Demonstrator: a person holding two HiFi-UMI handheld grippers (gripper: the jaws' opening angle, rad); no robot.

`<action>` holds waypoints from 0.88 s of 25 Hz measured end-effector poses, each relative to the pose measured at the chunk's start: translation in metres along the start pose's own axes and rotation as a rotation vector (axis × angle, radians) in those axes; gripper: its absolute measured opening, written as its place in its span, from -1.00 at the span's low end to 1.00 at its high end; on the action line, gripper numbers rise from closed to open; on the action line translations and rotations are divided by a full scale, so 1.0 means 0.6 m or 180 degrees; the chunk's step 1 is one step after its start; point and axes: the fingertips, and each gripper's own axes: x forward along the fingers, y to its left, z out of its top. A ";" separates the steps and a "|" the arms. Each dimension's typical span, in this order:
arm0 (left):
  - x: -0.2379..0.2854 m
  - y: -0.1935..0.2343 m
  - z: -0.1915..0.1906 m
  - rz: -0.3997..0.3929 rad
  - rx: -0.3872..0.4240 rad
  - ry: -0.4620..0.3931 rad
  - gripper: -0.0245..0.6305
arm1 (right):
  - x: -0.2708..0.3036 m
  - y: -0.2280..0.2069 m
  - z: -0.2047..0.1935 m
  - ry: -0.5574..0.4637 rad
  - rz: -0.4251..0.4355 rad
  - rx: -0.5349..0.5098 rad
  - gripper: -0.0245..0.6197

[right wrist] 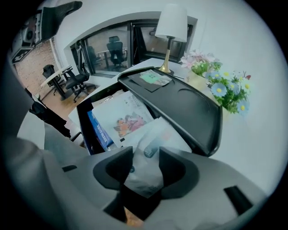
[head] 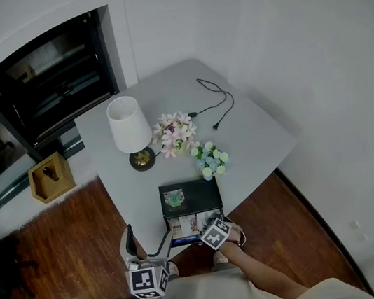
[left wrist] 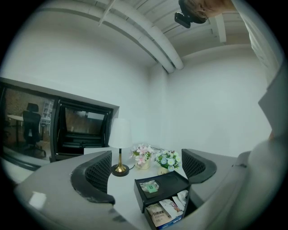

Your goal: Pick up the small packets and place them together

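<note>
A black two-level organizer (head: 208,190) stands at the table's near edge. One green small packet (head: 175,198) lies on its top tray (right wrist: 189,110). Several packets (left wrist: 162,210) stand in its lower compartment, among them a printed one (right wrist: 126,119). My right gripper (right wrist: 145,166) points steeply down into that compartment and is shut on a white packet (right wrist: 155,139), which fills the gap between its jaws. In the head view the right gripper (head: 213,227) sits at the organizer's front right. My left gripper (head: 148,242) hovers open and empty off the table's front left, aimed level at the organizer (left wrist: 173,180).
Behind the organizer stand a white lamp (head: 130,130), pink flowers (head: 174,133) and blue-white flowers (head: 210,159). A black cable (head: 214,101) lies at the table's far side. A wooden box (head: 51,176) sits on the floor at the left.
</note>
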 end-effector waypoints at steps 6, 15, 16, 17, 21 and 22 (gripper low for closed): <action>-0.004 0.006 0.000 0.0023 0.0007 0.0024 0.55 | -0.041 -0.023 -0.011 -0.0201 0.0046 0.0267 -0.74; 0.011 -0.001 -0.004 -0.0036 -0.0014 0.0033 0.55 | -0.182 -0.050 0.045 -0.0986 -0.0024 0.0575 -0.76; 0.014 -0.003 -0.003 -0.0055 -0.0011 0.0039 0.54 | -0.186 -0.060 0.062 -0.1042 -0.0061 0.0542 -0.76; 0.017 -0.006 -0.004 -0.0076 -0.0008 0.0044 0.54 | -0.185 -0.071 0.080 -0.1065 -0.0091 0.0497 -0.76; 0.022 -0.017 -0.003 -0.0141 0.0003 0.0049 0.54 | -0.140 -0.114 0.143 -0.0917 -0.0194 0.0221 -0.75; 0.022 -0.019 -0.001 -0.0146 0.0010 0.0048 0.54 | -0.125 -0.121 0.155 -0.0858 -0.0218 0.0160 -0.73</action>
